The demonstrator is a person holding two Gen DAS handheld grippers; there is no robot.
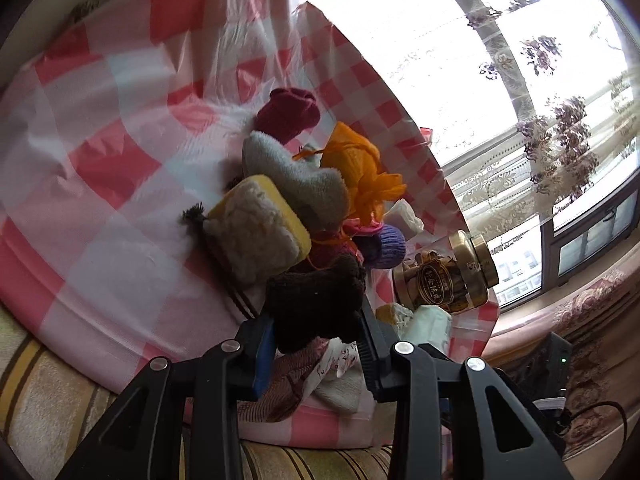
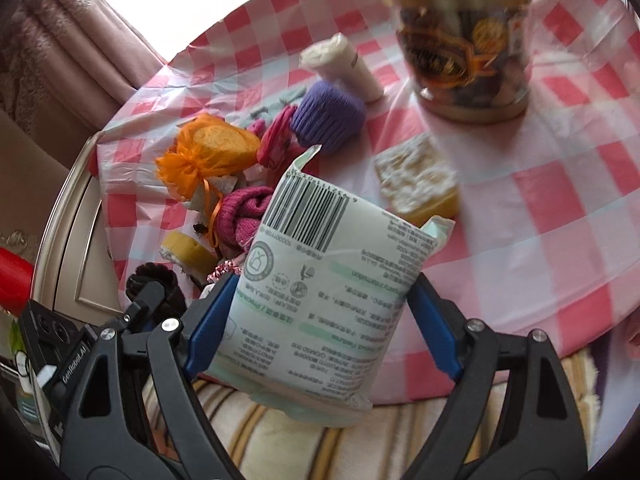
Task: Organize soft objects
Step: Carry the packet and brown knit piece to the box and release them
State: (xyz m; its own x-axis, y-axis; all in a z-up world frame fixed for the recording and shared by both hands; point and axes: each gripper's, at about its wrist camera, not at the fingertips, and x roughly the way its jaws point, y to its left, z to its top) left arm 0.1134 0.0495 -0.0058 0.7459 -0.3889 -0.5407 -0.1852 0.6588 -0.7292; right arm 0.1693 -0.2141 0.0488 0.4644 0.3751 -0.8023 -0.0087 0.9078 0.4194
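The left tool (image 1: 316,344) is gripping a dark brown knitted piece (image 1: 316,304), its jaws drawn in narrow with both pads pressing the wool. The piece is standing up out of the jaws, its long axis running away from the tool toward the heap of soft things on the desk (image 1: 100,208), which is wearing a red-and-white checked plastic cloth.

The right tool (image 2: 320,320) is clamping a white pack of tissues (image 2: 332,300), jaws standing wide because the pack fills them; the blue pads are bearing on its two sides. The pack is being held over the near edge of the desk, barcode end pointing away from the tool, its long axis in line with the fingers.

Ahead of it, the heap is lying loose on the cloth: an orange mesh pouch (image 2: 208,152), a purple knitted roll (image 2: 328,116), a magenta knitted piece (image 2: 244,212) and a yellow sponge (image 2: 420,184) lying apart to the right. A gold-lidded jar (image 2: 464,40) is standing upright beyond them; its contents are too blurred to make out.
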